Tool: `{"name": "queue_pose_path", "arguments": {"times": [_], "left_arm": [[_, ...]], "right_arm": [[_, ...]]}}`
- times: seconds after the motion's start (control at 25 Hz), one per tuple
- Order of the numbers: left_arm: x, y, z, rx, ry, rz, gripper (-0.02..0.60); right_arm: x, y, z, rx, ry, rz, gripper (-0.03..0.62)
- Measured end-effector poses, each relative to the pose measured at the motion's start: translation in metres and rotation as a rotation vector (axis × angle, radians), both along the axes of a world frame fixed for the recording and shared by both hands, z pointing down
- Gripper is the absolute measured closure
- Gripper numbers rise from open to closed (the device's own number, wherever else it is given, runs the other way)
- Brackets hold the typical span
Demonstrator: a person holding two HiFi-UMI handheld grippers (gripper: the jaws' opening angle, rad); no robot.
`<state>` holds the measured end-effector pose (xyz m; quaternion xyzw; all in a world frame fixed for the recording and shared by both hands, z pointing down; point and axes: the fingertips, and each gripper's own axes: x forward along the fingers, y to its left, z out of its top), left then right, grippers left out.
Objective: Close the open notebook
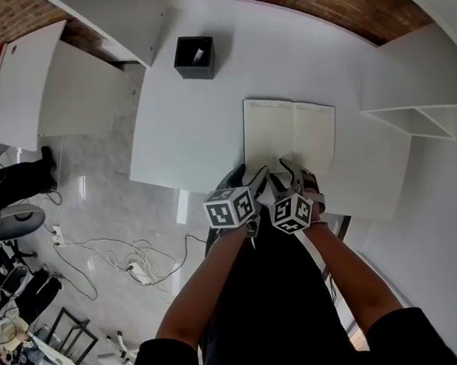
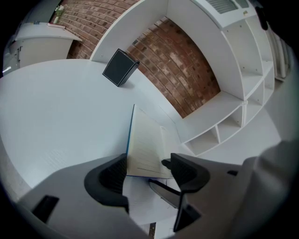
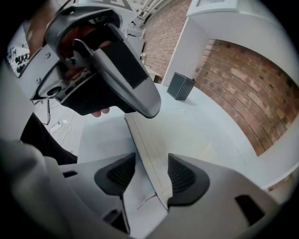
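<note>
- The notebook (image 1: 287, 133) lies open and flat on the white table (image 1: 186, 134), both cream pages up, with its near edge just in front of the person.
- The left gripper (image 2: 148, 170) sits at the notebook's near edge, on the left page. Its jaws are apart and straddle that edge without pinching it.
- The right gripper (image 3: 152, 175) sits at the same near edge, just right of the spine. Its jaws are partly apart with a cream leaf (image 3: 147, 149) running between them. One jaw touches the leaf low down and the other stands clear, so nothing is clamped yet.
- Risk: if the right jaws bite only a leaf or two instead of the whole half with its cover, swinging it over will likely bend or tear the paper, and the cover will stay down.
- Risk: the two grippers are crowded together at the notebook's near edge. A turn of either wrist could knock one against the other and jog the grip.
- Risk: the table looks smooth, so a sideways pull could slide the notebook instead of folding it if the left gripper does not pin the left half.
- Count: one notebook, two grippers, one table.
- Count: one black box (image 1: 194, 57), well beyond the notebook's far left corner and out of the way of the fold.
</note>
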<state>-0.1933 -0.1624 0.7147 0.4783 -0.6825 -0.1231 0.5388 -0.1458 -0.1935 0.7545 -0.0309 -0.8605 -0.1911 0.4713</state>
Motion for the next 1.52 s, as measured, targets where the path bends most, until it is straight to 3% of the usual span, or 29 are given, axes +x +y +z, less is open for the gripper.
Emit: {"name": "queue_pose_path", "arguments": {"times": [0.2,0.36,0.6,0.96,1.16,1.2,1.28,1.32,1.52], "left_arm": [[0.000,0.000,-0.007,0.024,0.016,0.020,0.290],[0.000,0.000,-0.010,0.030,0.017,0.033,0.290],[0.001,0.001,-0.013,0.045,0.035,0.052,0.290],[0.000,0.004,-0.005,0.030,0.036,0.080,0.290],[0.001,0.001,0.000,0.063,0.109,0.086,0.295],[0.000,0.000,-0.001,0.073,0.108,0.087,0.316],[-0.004,-0.001,-0.006,0.082,0.071,0.092,0.431],[-0.005,-0.001,-0.009,0.082,0.058,0.103,0.456],[-0.006,-0.001,-0.010,0.061,0.120,0.147,0.503]], "right_arm": [[-0.003,0.006,-0.001,0.070,-0.019,-0.053,0.387],[-0.007,0.007,-0.003,0.074,-0.039,-0.042,0.384],[-0.007,0.004,-0.008,0.118,-0.050,-0.045,0.456],[-0.003,0.004,-0.018,0.065,-0.088,0.010,0.487],[-0.003,0.002,-0.018,0.049,-0.082,0.014,0.485],[-0.003,0.002,-0.018,0.043,-0.079,0.017,0.485],[-0.002,0.002,-0.017,0.036,-0.074,0.020,0.482],[-0.002,0.003,-0.018,0.034,-0.070,0.021,0.480],[-0.002,0.004,-0.021,0.026,-0.055,0.037,0.479]]}}
